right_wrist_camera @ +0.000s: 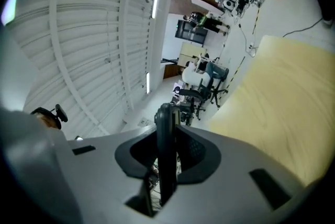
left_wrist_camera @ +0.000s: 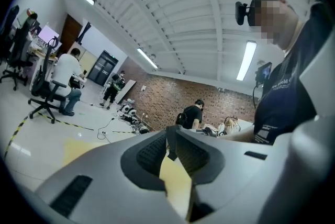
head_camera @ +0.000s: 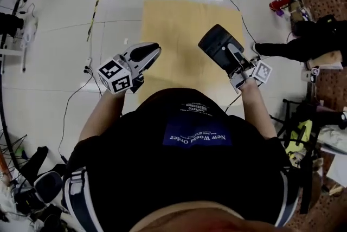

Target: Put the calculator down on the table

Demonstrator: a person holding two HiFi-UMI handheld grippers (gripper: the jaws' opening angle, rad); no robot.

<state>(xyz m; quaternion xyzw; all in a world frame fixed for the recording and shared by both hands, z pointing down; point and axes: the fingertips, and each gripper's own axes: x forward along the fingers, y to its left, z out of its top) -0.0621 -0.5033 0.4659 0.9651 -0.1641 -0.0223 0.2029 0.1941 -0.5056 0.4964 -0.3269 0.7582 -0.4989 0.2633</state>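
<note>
A black calculator (head_camera: 216,42) hangs in the air over the right side of a small light-wood table (head_camera: 179,25), with my right gripper (head_camera: 232,55) shut on its near end. In the right gripper view the calculator (right_wrist_camera: 165,118) shows edge-on, pinched between the two pads, and the table (right_wrist_camera: 277,108) lies to the right. My left gripper (head_camera: 147,53) hovers over the table's near left edge; its jaws meet at the tips with nothing between them. The left gripper view shows the same shut tips (left_wrist_camera: 171,139) with wood behind them.
The table stands on a pale tiled floor (head_camera: 65,46) crossed by cables (head_camera: 70,103) and striped tape (head_camera: 97,0). A person's dark leg and shoe (head_camera: 287,49) reach in at the right, near red gear (head_camera: 280,3). Office chairs (left_wrist_camera: 44,97) and people sit before a brick wall (left_wrist_camera: 172,94).
</note>
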